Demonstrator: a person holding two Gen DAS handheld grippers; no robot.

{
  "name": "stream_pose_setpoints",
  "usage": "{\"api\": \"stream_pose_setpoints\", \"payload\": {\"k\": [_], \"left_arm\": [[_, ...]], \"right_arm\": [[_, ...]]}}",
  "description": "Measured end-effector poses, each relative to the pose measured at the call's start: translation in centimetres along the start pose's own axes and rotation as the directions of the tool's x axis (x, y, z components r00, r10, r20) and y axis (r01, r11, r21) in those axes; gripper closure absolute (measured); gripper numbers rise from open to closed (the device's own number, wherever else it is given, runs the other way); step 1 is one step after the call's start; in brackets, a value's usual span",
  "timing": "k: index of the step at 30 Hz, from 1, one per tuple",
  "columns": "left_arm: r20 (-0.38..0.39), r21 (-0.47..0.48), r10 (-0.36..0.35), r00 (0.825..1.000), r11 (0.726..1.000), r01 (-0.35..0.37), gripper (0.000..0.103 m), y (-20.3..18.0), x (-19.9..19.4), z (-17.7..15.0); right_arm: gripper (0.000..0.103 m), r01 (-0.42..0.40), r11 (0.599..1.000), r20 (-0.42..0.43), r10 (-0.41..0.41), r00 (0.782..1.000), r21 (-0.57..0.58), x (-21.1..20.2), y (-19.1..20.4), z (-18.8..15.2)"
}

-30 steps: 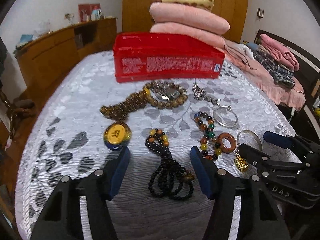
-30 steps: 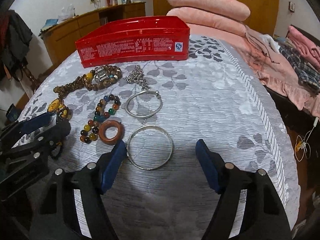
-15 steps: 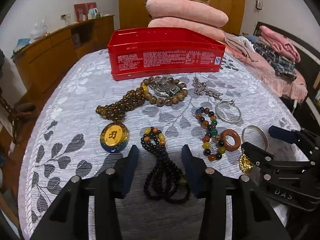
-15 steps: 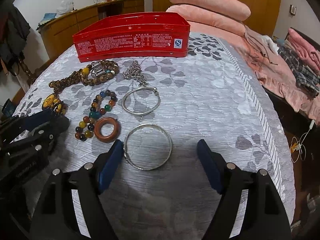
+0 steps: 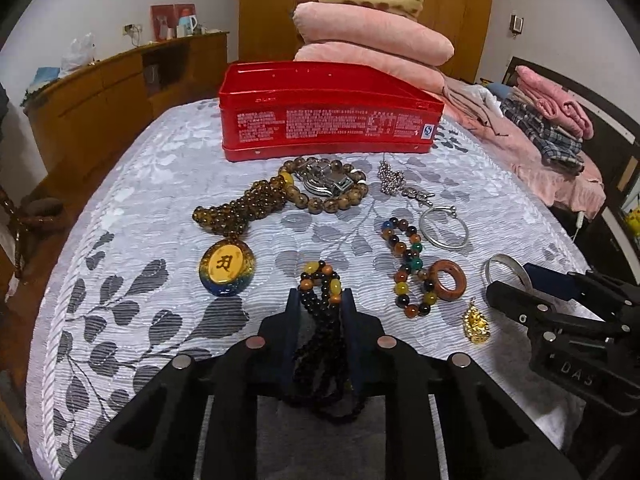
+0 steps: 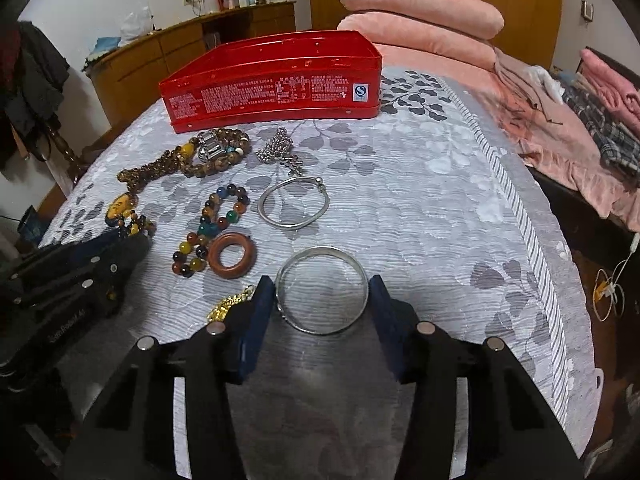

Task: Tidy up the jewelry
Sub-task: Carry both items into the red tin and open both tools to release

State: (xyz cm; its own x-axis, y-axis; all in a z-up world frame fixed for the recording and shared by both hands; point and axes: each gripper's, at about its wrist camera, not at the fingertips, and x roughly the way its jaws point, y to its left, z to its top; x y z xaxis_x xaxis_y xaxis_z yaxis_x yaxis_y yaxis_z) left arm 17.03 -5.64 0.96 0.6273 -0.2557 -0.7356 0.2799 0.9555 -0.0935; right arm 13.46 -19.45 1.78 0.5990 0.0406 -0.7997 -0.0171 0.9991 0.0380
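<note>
Jewelry lies scattered on the bed near the red tin point(image 5: 328, 120). Your left gripper point(image 5: 320, 322) jaws have just closed onto the black bead strand point(image 5: 320, 320); your right gripper point(image 6: 322, 300) jaws have narrowed around the silver bangle point(image 6: 322, 290), touching it. Both pieces look ready to lift.

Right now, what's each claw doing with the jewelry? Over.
Left gripper shut on black bead strand. Right gripper bracketing silver bangle, contact unclear. Red tin behind, open. Gold charm beside bangle.
</note>
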Motion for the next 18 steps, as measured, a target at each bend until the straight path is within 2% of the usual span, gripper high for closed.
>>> {"api": "stream_pose_setpoints", "payload": {"k": [9,15,18], "left_arm": [[0.083,-0.013,-0.024,0.996,1.000,0.025,0.085,0.3,-2.0,1.5],[0.145,-0.027,-0.024,0.989,0.999,0.028,0.085,1.1,-3.1,4.2],[0.158,-0.036,0.001,0.987,0.999,0.005,0.085,1.4,-2.7,6.2]], "right_arm": [[0.056,-0.006,1.000,0.063,0.007,0.998,-0.017,-2.1,0.0,1.7],[0.056,-0.016,0.999,0.117,0.020,0.993,-0.036,-3.0,0.1,4.8],[0.056,-0.034,0.999,0.125,0.038,0.991,-0.030,-2.4,-0.1,7.1]]}}
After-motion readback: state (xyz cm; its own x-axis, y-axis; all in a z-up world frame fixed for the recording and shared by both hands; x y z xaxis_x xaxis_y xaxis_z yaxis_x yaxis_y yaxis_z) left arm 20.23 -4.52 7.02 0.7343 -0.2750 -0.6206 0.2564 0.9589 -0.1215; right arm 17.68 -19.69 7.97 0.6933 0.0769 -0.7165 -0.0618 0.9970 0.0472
